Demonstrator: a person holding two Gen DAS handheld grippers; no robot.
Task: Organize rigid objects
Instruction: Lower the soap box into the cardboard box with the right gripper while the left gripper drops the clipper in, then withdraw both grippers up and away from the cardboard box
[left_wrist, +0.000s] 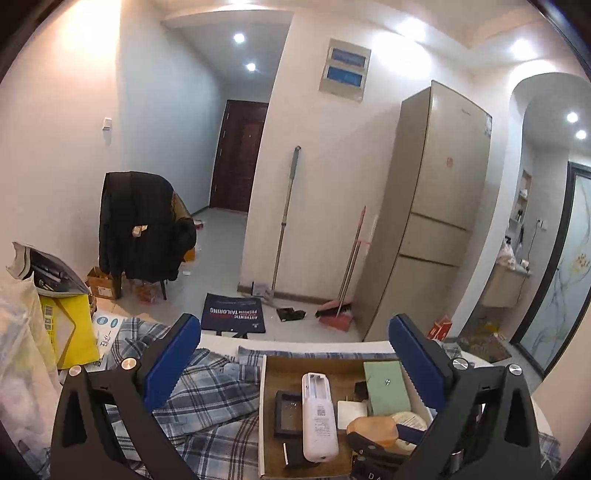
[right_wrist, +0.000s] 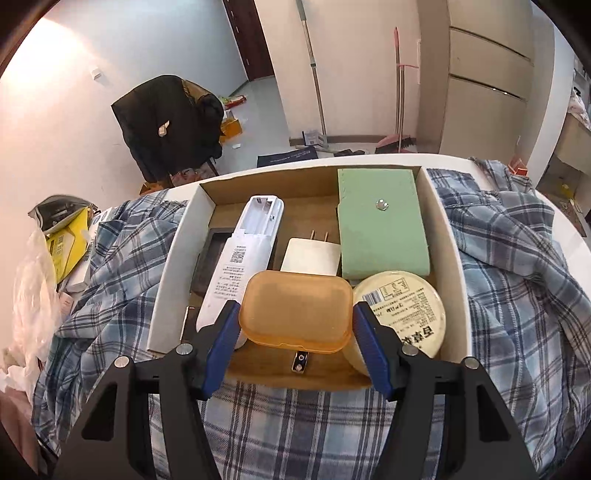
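The right gripper (right_wrist: 295, 334) has its two blue pads pressed on the short ends of an orange case (right_wrist: 295, 312), so it is holding the case by squeezing along its long side. The long side of the case runs left to right in the right wrist view, straight across from one pad to the other. The case hangs over the near part of a cardboard box (right_wrist: 173, 266) that sits on a checked shirt (right_wrist: 517, 288) on a white table (right_wrist: 569, 254). Right under and past the case, the box is nearly full. A white remote (right_wrist: 242, 258) lies long-ways on the left, pointing away from the gripper. A white plug (right_wrist: 310, 256) sits in the middle, a green pad (right_wrist: 380, 225) fills the far right corner, and a round tin (right_wrist: 402, 310) is just beside the case on its right. The only bare floor I can see in the box is the near strip below the case, so I think the case should go straight down there, kept turned sideways as it is. The left gripper (left_wrist: 295, 363) is wide open with nothing in it, and it is farther from that spot, so the right hand is the one to do this.
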